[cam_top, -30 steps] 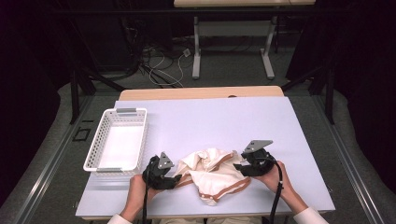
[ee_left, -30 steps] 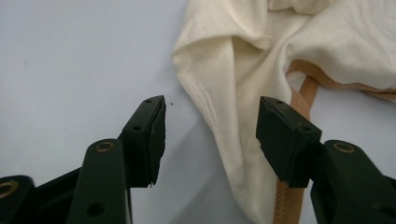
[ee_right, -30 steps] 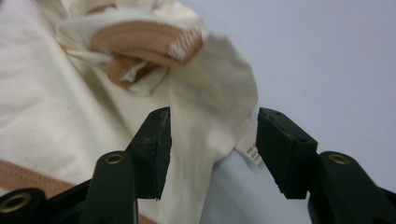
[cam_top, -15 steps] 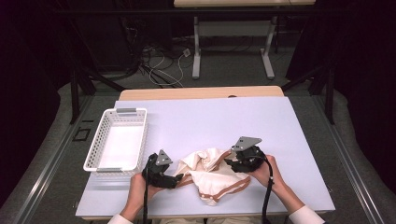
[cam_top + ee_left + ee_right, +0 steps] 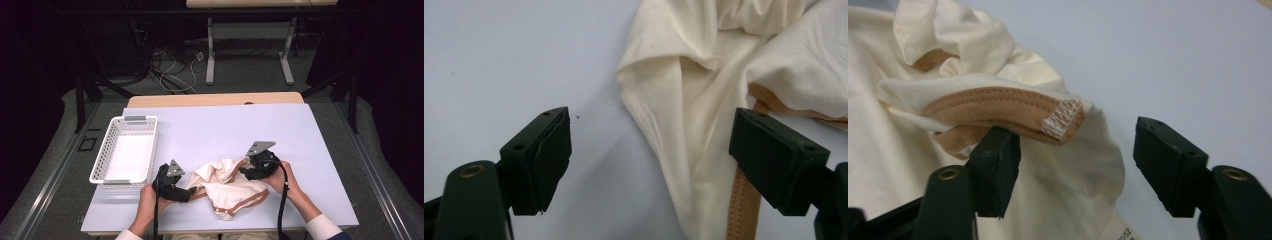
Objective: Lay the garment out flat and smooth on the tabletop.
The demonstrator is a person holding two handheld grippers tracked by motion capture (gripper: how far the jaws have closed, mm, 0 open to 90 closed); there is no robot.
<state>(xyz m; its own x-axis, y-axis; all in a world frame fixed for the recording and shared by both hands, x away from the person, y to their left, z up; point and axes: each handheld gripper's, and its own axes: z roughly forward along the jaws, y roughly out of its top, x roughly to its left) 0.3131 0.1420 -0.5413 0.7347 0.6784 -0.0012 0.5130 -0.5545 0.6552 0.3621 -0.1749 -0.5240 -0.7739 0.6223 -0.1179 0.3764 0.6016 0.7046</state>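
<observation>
In the high view a crumpled cream garment [image 5: 227, 187] with tan trim lies near the front edge of the table [image 5: 300, 135], about midway along it; the left gripper [image 5: 186, 194] sits at the cloth's left end and the right gripper [image 5: 246, 168] at its upper right, each in a hand; a white basket [image 5: 102, 165] stands well apart by the table's left edge.

In the left gripper view the jaws stand wide and hold nothing; a hemmed cream fold of the garment [image 5: 684, 135] runs between them, nearer the right-hand jaw, with a tan strap [image 5: 740, 210] just beside that jaw; to grip well, I judge the gripper should shift so the hem lies mid-gap, then close on one layer of edge, not the strap alone.

In the right gripper view the jaws are also wide and empty; a stitched tan band [image 5: 1003, 107] on the garment [image 5: 1068, 170] hangs just above the left-hand jaw, its end pointing into the gap; the sound move, as I judge it, is to bring the band's end squarely between the pads before closing, since a bite on loose cream cloth beneath would likely slip or bunch; both grips set, the cloth can be drawn apart flat.
</observation>
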